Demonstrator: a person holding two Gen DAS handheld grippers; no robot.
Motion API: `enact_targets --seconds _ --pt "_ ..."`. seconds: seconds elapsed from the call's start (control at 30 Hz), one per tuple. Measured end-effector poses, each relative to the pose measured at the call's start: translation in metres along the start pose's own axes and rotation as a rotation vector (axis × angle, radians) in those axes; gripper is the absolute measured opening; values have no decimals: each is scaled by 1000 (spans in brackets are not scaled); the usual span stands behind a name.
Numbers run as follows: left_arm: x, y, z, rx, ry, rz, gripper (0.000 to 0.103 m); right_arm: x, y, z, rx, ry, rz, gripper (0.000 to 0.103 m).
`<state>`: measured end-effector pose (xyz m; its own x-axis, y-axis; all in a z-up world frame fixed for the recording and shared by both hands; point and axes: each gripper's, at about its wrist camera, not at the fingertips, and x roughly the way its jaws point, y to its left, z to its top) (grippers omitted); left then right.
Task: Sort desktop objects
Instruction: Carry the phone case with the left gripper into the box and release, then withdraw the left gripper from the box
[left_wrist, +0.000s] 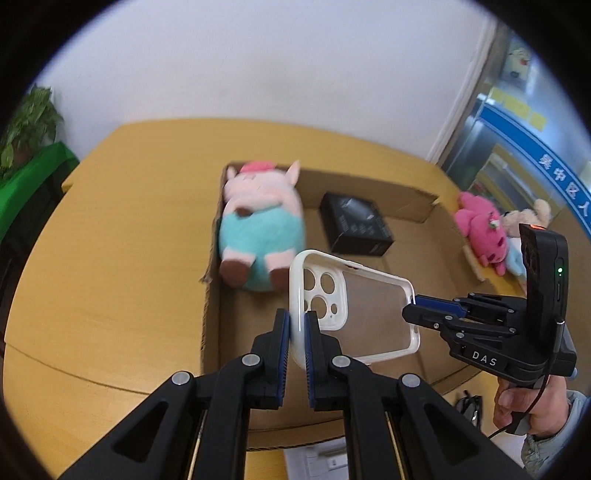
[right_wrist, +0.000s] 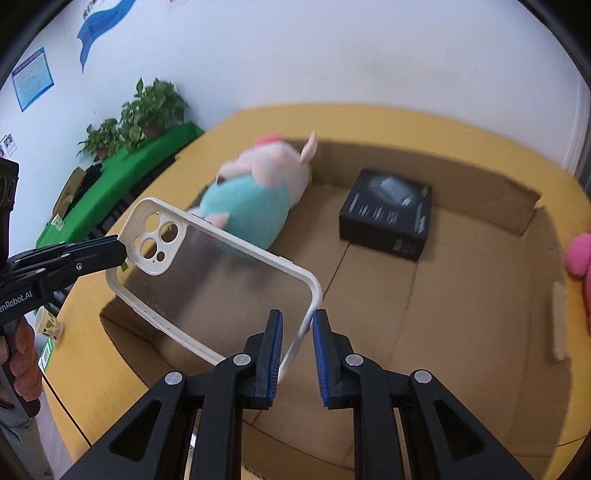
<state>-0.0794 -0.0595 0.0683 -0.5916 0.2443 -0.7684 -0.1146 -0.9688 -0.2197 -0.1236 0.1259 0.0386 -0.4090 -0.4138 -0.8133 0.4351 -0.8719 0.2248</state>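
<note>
A clear phone case with a white rim (left_wrist: 354, 306) (right_wrist: 207, 273) hangs in the air over an open cardboard box (left_wrist: 406, 206) (right_wrist: 461, 295). My left gripper (left_wrist: 297, 325) is shut on the case's camera end; it shows in the right wrist view (right_wrist: 110, 251). My right gripper (right_wrist: 297, 325) stands around the case's other end with a gap at the right finger; it shows in the left wrist view (left_wrist: 412, 304). In the box lie a pig plush in teal trousers (left_wrist: 258, 229) (right_wrist: 255, 199) and a black carton (left_wrist: 354, 225) (right_wrist: 388, 214).
The box sits on a yellow table (left_wrist: 110, 240) (right_wrist: 369, 118). Pink and other plush toys (left_wrist: 487, 232) (right_wrist: 580, 258) lie right of the box. Potted plants on a green cloth (right_wrist: 140, 122) stand to the left. A paper cup (right_wrist: 48, 325) is by the table edge.
</note>
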Motion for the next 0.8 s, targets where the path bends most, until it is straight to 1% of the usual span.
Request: enact_targets --seconds 0.03,0.17,0.23,0.3,0.33,0.4,0.53,0.6,0.67,0.7,0.73,0.77,0.8 --pt "9 6 -1 -16 35 13 7 11 -2 0 17 32 17 17" --pt "28 9 -2 -14 110 58 7 46 -8 -4 73 146 43 17" --pt "42 5 -5 26 168 120 7 57 -8 -6 86 190 42 17" --pt "53 5 -8 41 213 160 7 68 -8 -8 99 237 38 17" --pt "60 6 -11 47 243 186 8 71 -7 -9 100 248 35 17" --pt "70 12 -14 39 278 214 8 77 -4 -13 108 254 30 18" --pt "69 13 -15 40 282 244 7 77 3 -17 98 232 10 25" --pt "67 12 -15 40 275 254 7 74 3 -20 119 223 57 52" --pt "55 8 -16 43 231 259 9 54 2 -25 142 162 56 62" --pt "41 4 -19 48 184 268 14 40 3 -27 140 119 42 64" --pt "30 1 -21 53 146 272 21 19 6 -31 124 54 13 65" --pt "18 -4 -22 61 100 273 25 0 11 -34 101 -1 -18 72" --pt "3 -11 -26 71 44 268 34 -22 16 -38 70 -64 -59 82"
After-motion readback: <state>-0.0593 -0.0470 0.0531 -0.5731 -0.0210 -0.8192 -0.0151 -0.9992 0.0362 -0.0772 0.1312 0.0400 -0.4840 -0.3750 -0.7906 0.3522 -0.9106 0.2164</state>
